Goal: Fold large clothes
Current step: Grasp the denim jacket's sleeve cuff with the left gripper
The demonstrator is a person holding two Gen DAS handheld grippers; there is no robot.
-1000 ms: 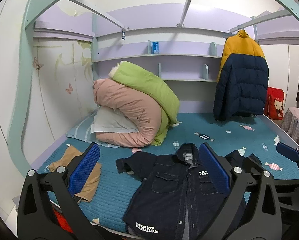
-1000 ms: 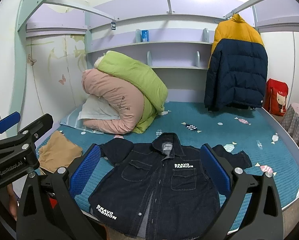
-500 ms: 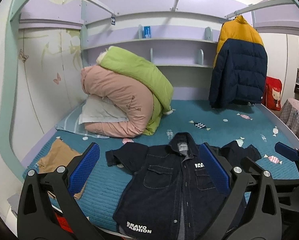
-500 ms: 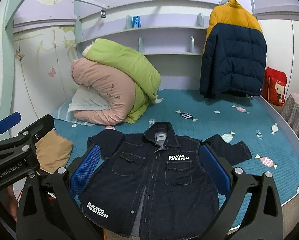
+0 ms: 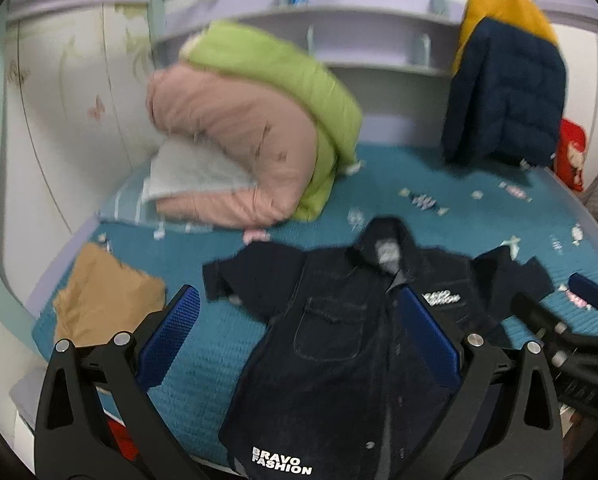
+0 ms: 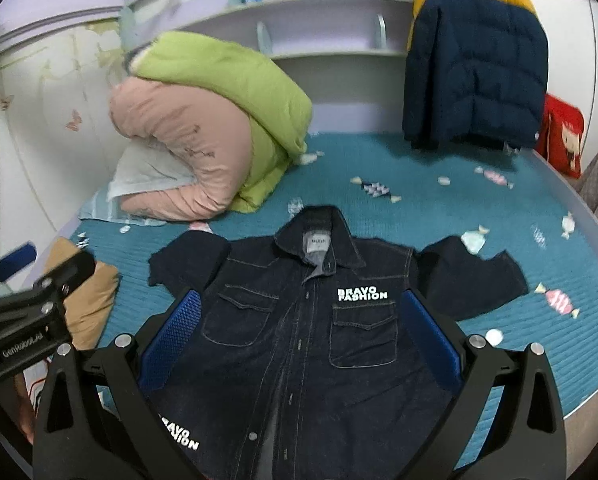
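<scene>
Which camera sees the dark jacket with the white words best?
The right wrist view. The dark jacket lies there sharp, with its collar, both sleeves and both pockets showing. In the left wrist view it is blurred, sits off to the right, and the open left gripper hides some of it.

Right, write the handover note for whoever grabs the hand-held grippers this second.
Left hand-held gripper: open, holding nothing, above the jacket's left half.
Right hand-held gripper: open, holding nothing, over the jacket's chest.
Dark denim jacket: front up on the teal bed cover, collar away from you, both sleeves out to the sides, hem at the near edge.
Tan garment: on the bed left of the jacket.
Done: jacket laid flat.
Left: every fold; no sleeve folded in yet.
</scene>
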